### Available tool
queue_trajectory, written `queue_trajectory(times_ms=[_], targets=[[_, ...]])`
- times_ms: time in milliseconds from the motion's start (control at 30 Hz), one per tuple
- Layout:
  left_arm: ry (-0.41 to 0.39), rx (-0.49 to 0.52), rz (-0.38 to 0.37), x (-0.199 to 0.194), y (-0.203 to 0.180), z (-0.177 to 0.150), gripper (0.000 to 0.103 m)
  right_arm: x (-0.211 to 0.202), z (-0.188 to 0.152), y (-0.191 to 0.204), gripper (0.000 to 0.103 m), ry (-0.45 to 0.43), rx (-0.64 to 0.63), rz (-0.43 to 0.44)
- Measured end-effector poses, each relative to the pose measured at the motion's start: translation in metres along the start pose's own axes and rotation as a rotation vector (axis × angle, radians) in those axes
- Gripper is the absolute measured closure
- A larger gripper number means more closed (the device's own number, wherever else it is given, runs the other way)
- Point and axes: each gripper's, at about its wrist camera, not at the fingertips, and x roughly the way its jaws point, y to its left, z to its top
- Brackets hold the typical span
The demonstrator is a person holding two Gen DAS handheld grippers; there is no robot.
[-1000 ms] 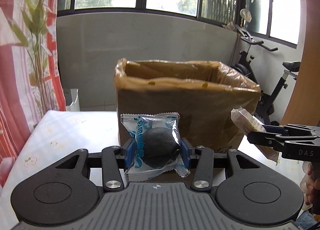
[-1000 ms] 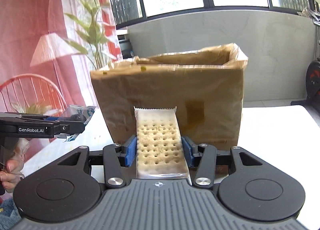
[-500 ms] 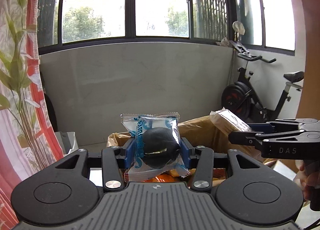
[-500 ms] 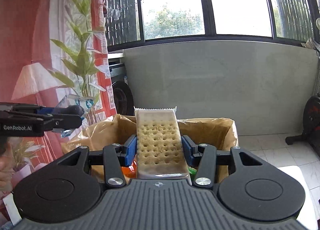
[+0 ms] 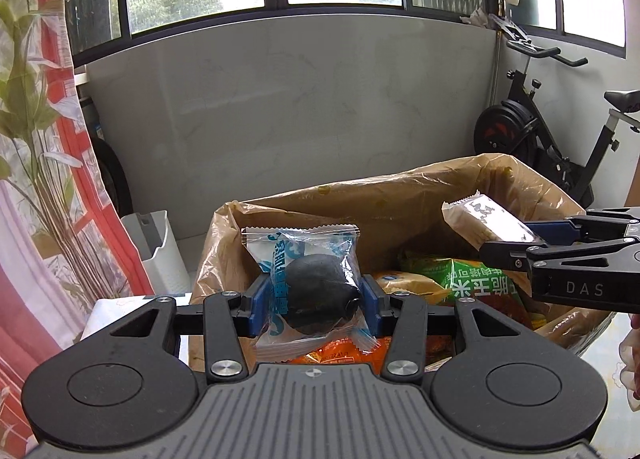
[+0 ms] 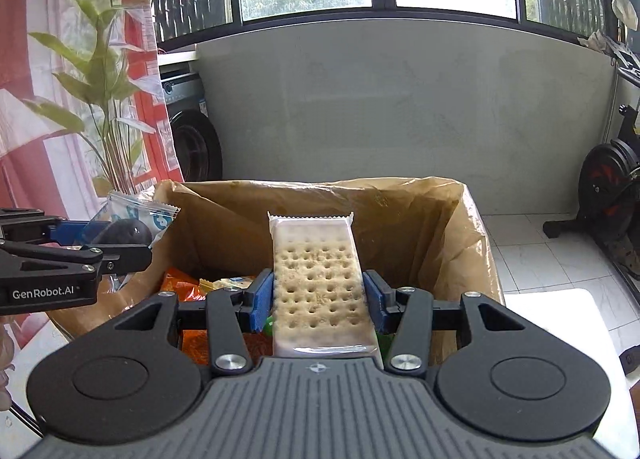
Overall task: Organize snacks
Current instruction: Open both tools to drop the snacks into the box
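Now both snacks (image 5: 316, 283) lower, over box (image 5: 360, 203)

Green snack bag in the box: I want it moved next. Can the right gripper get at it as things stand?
Probably not yet: the right gripper is shut on the cracker pack. The green snack bag lies uncovered in the box.

My left gripper (image 5: 316, 305) held its jaws clamped on a clear packet with a dark round snack (image 5: 310, 285) above the lined box (image 5: 360, 203) of snacks.

The box (image 6: 472, 235) mouth lies open below; snack packets (image 5: 476, 283) fill its floor, and its walls hem the sides.
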Motion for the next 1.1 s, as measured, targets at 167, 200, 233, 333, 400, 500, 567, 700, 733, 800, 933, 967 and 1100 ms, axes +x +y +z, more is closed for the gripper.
queue_trajectory(times_ms=[167, 200, 233, 333, 400, 500, 567, 700, 733, 800, 933, 967, 1100], targets=[[0.009, 0.002, -0.01, 0.005, 0.008, -0.002, 0.054, 0.002, 0.0, -0.001, 0.053, 0.014, -0.001, -0.006], [0.01, 0.004, -0.012, 0.006, 0.008, -0.003, 0.054, 0.002, -0.001, -0.002, 0.053, 0.017, -0.001, -0.007], [0.012, 0.005, -0.012, 0.007, 0.008, -0.004, 0.054, 0.002, -0.001, -0.002, 0.053, 0.019, -0.002, -0.01], [0.023, -0.008, -0.02, 0.014, 0.008, -0.006, 0.054, 0.002, -0.003, -0.001, 0.053, 0.021, -0.013, -0.013], [0.03, -0.023, -0.027, 0.017, 0.01, -0.007, 0.053, 0.003, -0.003, 0.001, 0.053, 0.028, -0.021, -0.013], [0.028, -0.027, -0.027, 0.017, 0.012, -0.008, 0.051, 0.005, -0.001, 0.002, 0.053, 0.037, -0.02, -0.014], [0.014, -0.026, -0.024, 0.015, 0.013, -0.007, 0.051, 0.006, -0.001, 0.003, 0.053, 0.04, -0.023, -0.014], [0.004, -0.045, -0.014, 0.011, 0.015, -0.005, 0.042, 0.006, -0.002, 0.005, 0.052, 0.043, -0.04, -0.016], [0.001, -0.05, -0.015, 0.01, 0.016, -0.005, 0.041, 0.006, -0.003, 0.006, 0.052, 0.044, -0.044, -0.018], [-0.002, -0.057, -0.015, 0.008, 0.019, -0.005, 0.036, 0.005, -0.004, 0.008, 0.051, 0.048, -0.048, -0.017], [-0.007, -0.061, -0.018, 0.003, 0.021, -0.005, 0.031, 0.0, -0.005, 0.01, 0.036, 0.033, -0.052, -0.005], [-0.009, -0.06, -0.022, 0.001, 0.021, -0.005, 0.029, -0.002, -0.005, 0.011, 0.029, 0.026, -0.049, -0.006], [-0.033, -0.039, -0.003, -0.01, 0.019, -0.004, 0.015, -0.009, -0.005, 0.013, 0.016, 0.0, -0.044, -0.012]])
